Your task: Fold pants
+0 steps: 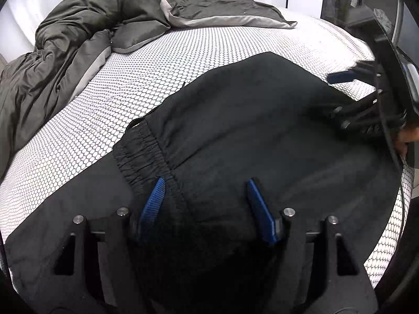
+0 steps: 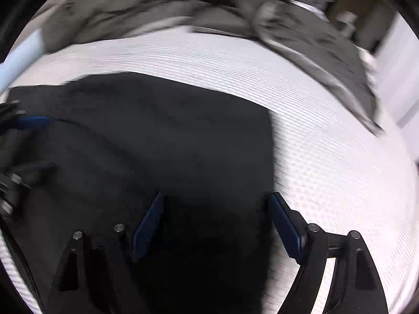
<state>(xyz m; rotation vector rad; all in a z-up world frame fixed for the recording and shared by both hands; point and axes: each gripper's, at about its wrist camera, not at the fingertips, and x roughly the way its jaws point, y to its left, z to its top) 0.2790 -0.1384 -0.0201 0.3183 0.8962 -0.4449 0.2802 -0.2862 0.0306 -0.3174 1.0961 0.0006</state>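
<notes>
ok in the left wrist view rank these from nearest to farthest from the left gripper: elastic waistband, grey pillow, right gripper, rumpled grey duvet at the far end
From the left gripper:
1. elastic waistband of the black pants, right at its left fingertip.
2. right gripper, off to the right over the pants' edge.
3. grey pillow, up and left on the mattress.
4. rumpled grey duvet, at the far end.

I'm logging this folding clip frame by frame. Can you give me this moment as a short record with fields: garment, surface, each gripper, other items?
garment: black pants lying flat, elastic waistband showing
surface: bed with white honeycomb-patterned cover
left gripper: jaws open, over the pants by the waistband, nothing pinched
right gripper: jaws open, straddling the pants' edge, one finger over fabric, one over the cover
other items: grey duvet bunched at the far side
image quality: right wrist view motion-blurred
</notes>
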